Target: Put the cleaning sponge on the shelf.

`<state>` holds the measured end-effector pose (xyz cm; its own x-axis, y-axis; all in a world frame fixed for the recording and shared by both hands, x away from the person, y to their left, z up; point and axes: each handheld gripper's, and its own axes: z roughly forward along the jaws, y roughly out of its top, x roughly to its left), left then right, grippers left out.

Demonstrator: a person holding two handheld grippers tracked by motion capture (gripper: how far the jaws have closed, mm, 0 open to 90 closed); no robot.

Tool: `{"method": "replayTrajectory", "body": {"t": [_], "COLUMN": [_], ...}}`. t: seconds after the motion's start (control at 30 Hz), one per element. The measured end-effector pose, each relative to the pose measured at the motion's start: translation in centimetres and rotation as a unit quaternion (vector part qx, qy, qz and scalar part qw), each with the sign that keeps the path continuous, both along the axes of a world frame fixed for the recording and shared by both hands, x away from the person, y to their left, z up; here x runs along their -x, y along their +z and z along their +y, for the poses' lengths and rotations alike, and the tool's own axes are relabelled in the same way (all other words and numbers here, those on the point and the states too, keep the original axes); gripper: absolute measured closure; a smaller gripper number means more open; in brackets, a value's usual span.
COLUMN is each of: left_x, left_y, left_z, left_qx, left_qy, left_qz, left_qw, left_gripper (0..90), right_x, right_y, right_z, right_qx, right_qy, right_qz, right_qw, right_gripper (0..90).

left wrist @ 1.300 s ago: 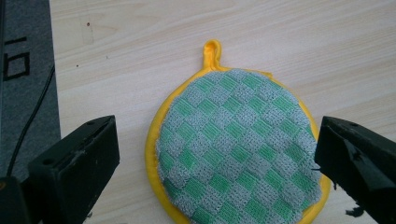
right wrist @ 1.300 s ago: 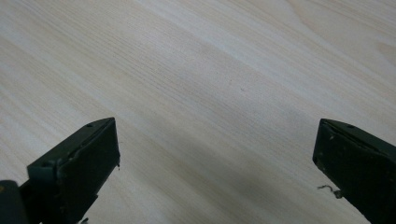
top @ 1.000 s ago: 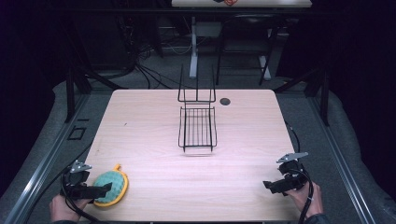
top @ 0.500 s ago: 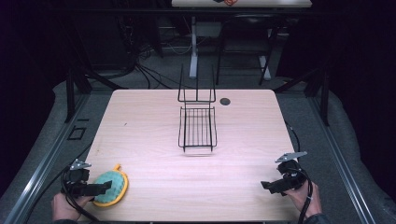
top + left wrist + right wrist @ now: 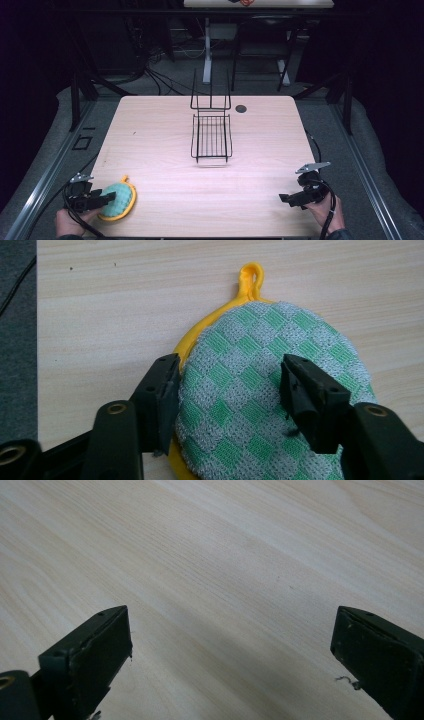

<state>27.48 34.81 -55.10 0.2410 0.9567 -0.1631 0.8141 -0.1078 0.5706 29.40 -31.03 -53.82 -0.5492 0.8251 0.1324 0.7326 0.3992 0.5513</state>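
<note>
Meanwhile, from the high view, little has shifted over the last second: the left gripper (image 5: 102,199) has crept slightly onto the pot holder (image 5: 119,201) at the near left corner of the table (image 5: 150,130), while the right gripper (image 5: 287,199) hangs at the near right edge. A wire rack (image 5: 211,136) stands mid-table, well apart. That points to a grasp being lined up.

Through the left gripper view, the jaws stand apart, straddling the round pot holder (image 5: 260,390): a green-and-grey checked weave, soft and nubbly, with yellow piping and a loop (image 5: 251,277).

Along the right gripper view, the jaws gape wide over pale wood grain.
</note>
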Motion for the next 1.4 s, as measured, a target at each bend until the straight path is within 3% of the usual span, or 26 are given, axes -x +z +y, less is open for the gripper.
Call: {"method": "replayTrajectory", "body": {"t": [0.1, 0.43, 0.53, 0.67, 0.77, 1.07, 1.4], "left_x": [0.1, 0.3, 0.4, 0.5, 0.6, 0.8, 1.4], "left_y": [-0.2, -0.1, -0.1, 0.1, 0.2, 0.7, 2.0], "left_z": [0.0, -0.3, -0.2, -0.8, -0.9, -0.4, -0.4], "left_qx": [0.006, -0.008, -0.016, -0.047, -0.05, -0.032, -0.019], "left_qy": [0.009, 0.022, 0.023, 0.017, 0.017, 0.019, 0.029], "left_qz": [-0.001, -0.004, -0.009, -0.018, -0.023, -0.032, -0.064], "left_qw": [0.9999, 0.9997, 0.9996, 0.9986, 0.9983, 0.9988, 0.9974], "left_gripper": [50.1, 68.5, 74.6, 79.6, 82.3, 85.8, 86.9], "right_x": [0.0, -0.1, -0.1, -0.1, 0.0, 0.0, 0.0], "right_y": [0.0, -0.3, -0.3, -0.4, -0.4, -0.3, -0.2], "right_z": [0.1, 0.3, 0.3, 0.3, 0.3, 0.2, 0.1], "right_qx": [-0.002, 0.002, 0.004, 0.012, 0.012, 0.017, 0.018], "right_qy": [0.0, 0.004, 0.004, 0.003, 0.001, 0.004, 0.002], "right_qz": [-0.002, 0.007, 0.009, 0.003, -0.001, -0.005, -0.01], "right_qw": [1.0, 1.0, 0.9999, 0.9999, 0.9999, 0.9998, 0.9998], "right_gripper": [2.9, 6.6, 8.5, 11.5, 11.4, 11.8, 11.9]}}
